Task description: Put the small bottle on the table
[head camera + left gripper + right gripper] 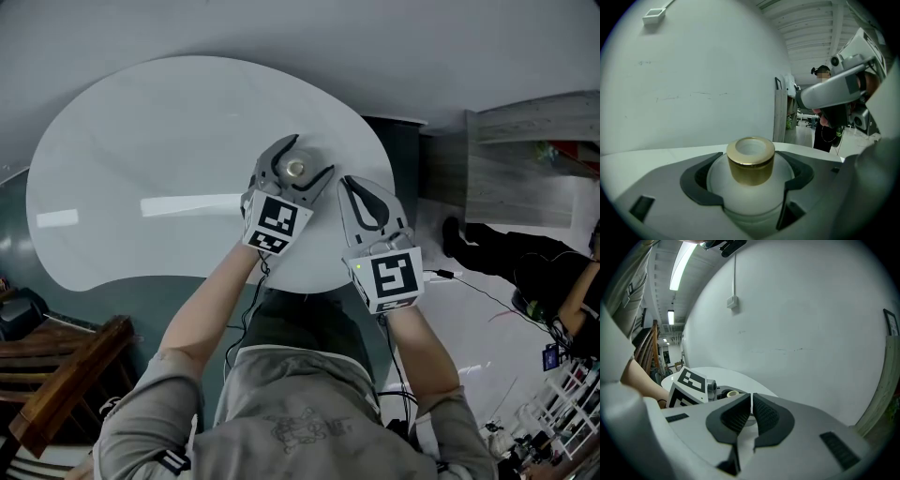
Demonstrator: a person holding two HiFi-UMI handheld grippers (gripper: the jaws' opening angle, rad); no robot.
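Observation:
A small frosted white bottle (pixel 750 185) with a gold cap (pixel 750 159) stands upright between the jaws of my left gripper (pixel 750 183), which is shut on its round body. In the head view the bottle (pixel 295 170) shows from above over the right part of the white table (pixel 141 169), inside the left gripper (pixel 294 172). Whether the bottle touches the tabletop is hidden. My right gripper (pixel 364 200) hovers just right of it, shut with nothing between its pads (pixel 766 416). From the right gripper view the bottle's cap (pixel 733 393) peeks out beside the left gripper's marker cube (pixel 689 386).
The table's near edge (pixel 281 279) lies right under both grippers. A dark cabinet (pixel 405 150) stands past the table's right side. Wooden chairs (pixel 56 370) sit at the lower left. Cables (pixel 469 291) run over the floor at right, where a person (pixel 827 126) stands.

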